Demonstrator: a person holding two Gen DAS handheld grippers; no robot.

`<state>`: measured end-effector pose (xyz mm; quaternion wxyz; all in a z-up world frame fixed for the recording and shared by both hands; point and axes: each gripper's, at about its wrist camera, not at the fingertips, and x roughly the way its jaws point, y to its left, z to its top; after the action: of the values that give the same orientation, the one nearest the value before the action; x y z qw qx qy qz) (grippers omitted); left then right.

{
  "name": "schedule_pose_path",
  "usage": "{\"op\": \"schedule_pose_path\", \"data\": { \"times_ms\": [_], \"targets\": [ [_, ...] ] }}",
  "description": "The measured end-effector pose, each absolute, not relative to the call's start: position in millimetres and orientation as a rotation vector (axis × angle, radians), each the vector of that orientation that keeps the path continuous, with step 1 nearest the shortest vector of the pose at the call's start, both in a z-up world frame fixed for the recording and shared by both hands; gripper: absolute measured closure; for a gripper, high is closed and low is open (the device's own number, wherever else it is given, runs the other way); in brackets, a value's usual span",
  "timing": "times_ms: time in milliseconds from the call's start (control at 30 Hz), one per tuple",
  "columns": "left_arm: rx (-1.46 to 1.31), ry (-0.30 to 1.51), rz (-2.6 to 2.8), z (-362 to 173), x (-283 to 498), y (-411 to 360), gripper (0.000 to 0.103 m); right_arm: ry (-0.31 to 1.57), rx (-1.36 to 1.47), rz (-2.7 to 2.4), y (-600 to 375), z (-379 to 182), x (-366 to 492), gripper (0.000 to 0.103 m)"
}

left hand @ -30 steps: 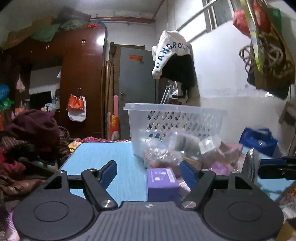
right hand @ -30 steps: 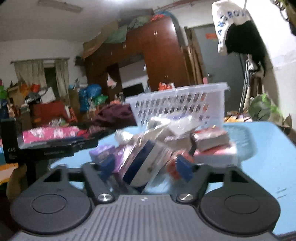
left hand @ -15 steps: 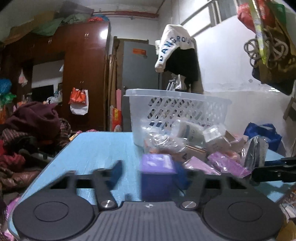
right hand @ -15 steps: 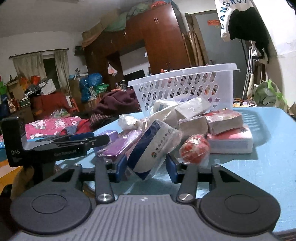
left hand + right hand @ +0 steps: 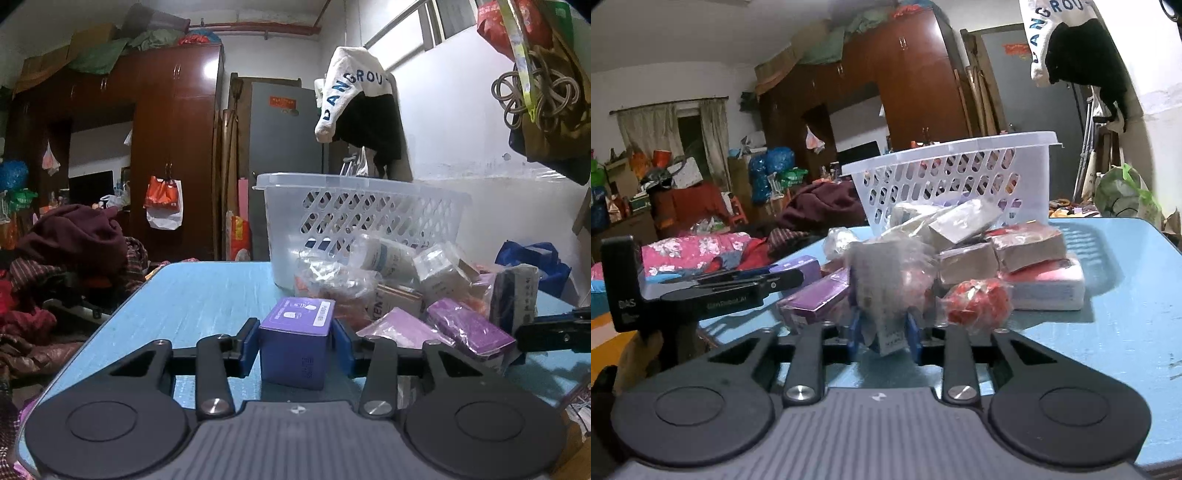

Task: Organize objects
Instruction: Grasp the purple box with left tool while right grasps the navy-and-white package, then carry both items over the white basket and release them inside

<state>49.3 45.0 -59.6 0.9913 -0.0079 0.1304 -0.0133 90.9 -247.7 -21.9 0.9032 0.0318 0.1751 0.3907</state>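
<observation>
Gripping upright purple box (image 5: 295, 341) in left claw (image 5: 295, 341), right claw (image 5: 882, 338) clamped on upright plastic-wrapped pack (image 5: 886, 291).

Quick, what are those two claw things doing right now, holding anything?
Left gripper: jaws closed on the purple box.
Right gripper: jaws just closed on a plastic-wrapped packet.
</observation>
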Motion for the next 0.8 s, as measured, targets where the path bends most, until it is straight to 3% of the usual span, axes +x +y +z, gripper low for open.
{"op": "schedule_pose_path", "data": {
  "times_ms": [100,333,367,433,800],
  "targets": [
    [-0.019,0.276,-0.033,-62.5,51.3,44.8,0.055,0.362,0.077,0.807,-244.2,-23.7,94.1,0.062],
    [-0.012,0.288,-0.038,-65.6,57.7,42.4,0.051,0.348,0.026,0.790,-233.6,-27.6,98.5,0.037],
    [-0.016,0.287,-0.037,-66.2,58.4,42.7,0.051,0.344,0.031,0.787,-234.7,-28.4,98.2,0.038],
    [-0.033,0.281,-0.046,-66.5,57.5,45.2,0.056,0.353,0.039,0.807,-237.5,-28.6,98.2,0.058],
    [-0.035,0.168,-0.031,-50.2,38.9,47.5,0.057,0.249,0.098,0.797,-263.6,-6.7,82.7,0.058]
  ]
}}
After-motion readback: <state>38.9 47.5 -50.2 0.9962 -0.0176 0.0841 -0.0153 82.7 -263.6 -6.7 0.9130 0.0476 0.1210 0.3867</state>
